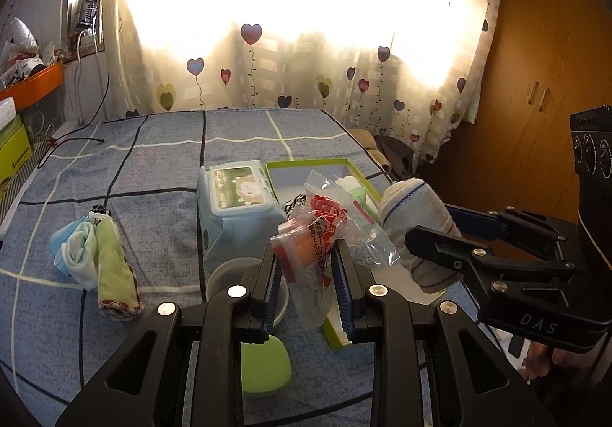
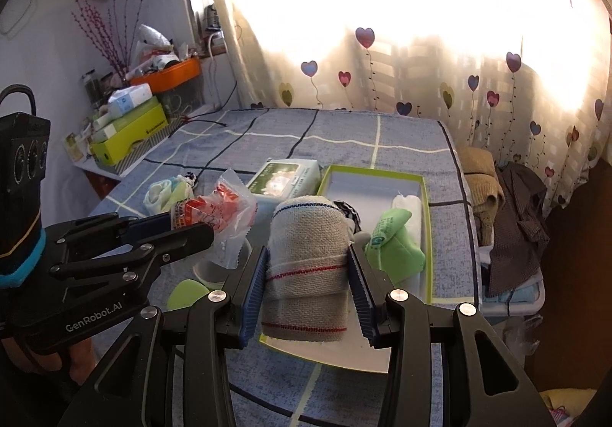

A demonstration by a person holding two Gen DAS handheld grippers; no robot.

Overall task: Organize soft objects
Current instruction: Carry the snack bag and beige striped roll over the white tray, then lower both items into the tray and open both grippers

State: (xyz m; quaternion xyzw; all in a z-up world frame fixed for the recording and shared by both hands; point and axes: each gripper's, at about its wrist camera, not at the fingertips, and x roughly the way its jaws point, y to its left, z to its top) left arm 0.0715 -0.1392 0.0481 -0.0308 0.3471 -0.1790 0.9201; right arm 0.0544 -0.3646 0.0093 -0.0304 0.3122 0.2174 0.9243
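Observation:
My left gripper (image 1: 306, 255) is shut on a crinkly clear plastic packet with red print (image 1: 317, 232), held above the table beside the green-rimmed box (image 1: 294, 163). The same packet (image 2: 218, 212) shows at the left in the right wrist view. My right gripper (image 2: 308, 266) is shut on a rolled beige cloth with red and blue stripes (image 2: 306, 247), held over the near end of the box (image 2: 426, 235). That roll (image 1: 413, 212) appears at the right of the left wrist view. Inside the box lie a green pouch (image 2: 394, 247) and a white roll (image 2: 407, 205).
A wet-wipes pack (image 1: 237, 205) lies left of the box. A bundle of small cloths (image 1: 95, 255) sits further left on the blue checked cover (image 1: 153, 159). A clear cup (image 1: 229, 274) and green lid (image 1: 264, 369) lie near me. Clothes (image 2: 508, 216) pile at the right; cluttered shelf (image 2: 134, 121) at the left.

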